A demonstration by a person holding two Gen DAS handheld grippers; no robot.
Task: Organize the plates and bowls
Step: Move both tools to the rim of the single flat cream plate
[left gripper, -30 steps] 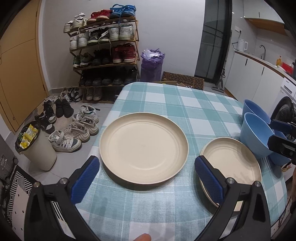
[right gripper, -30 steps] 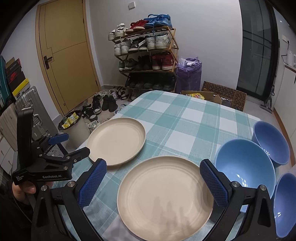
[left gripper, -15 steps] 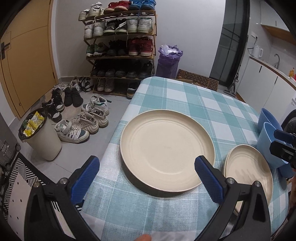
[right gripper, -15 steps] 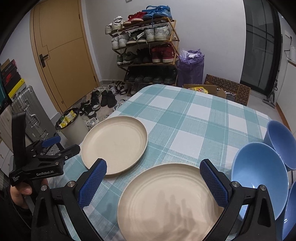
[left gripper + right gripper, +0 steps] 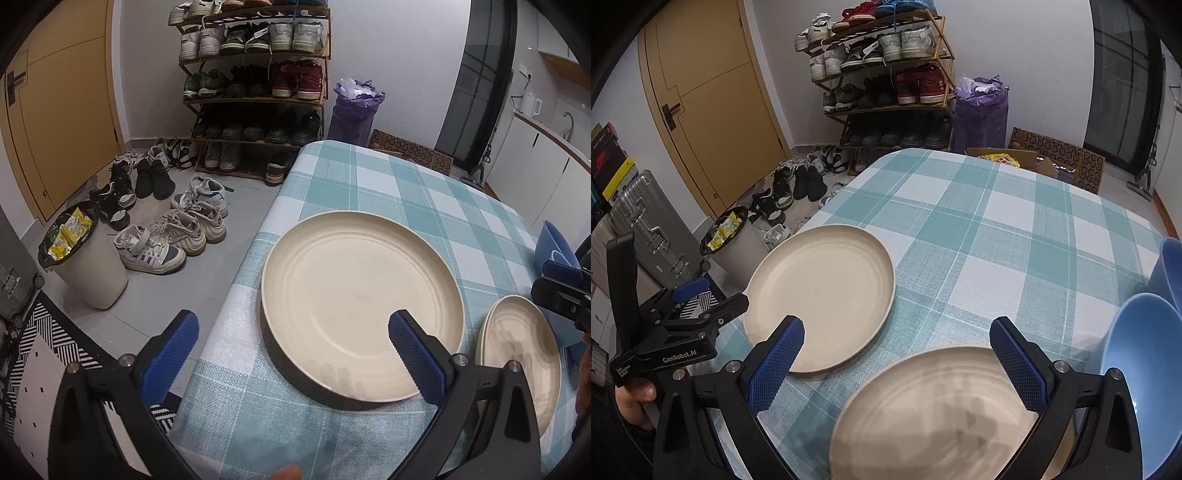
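On the table (image 5: 960,229) w/ the checked cloth, two cream plates lie flat and apart: left plate (image 5: 362,310) near the table's left edge, right plate (image 5: 934,413) beside the blue bowls (image 5: 1141,384) at the right. Left gripper (image 5: 291,350) hangs over the left plate's near rim, fingers (image 5: 413,358) wide, nothing held, prob. lined up to straddle that rim. Right gripper (image 5: 897,362) likewise spread and empty above the right plate. Plates unstacked, so sorting looks barely begun.
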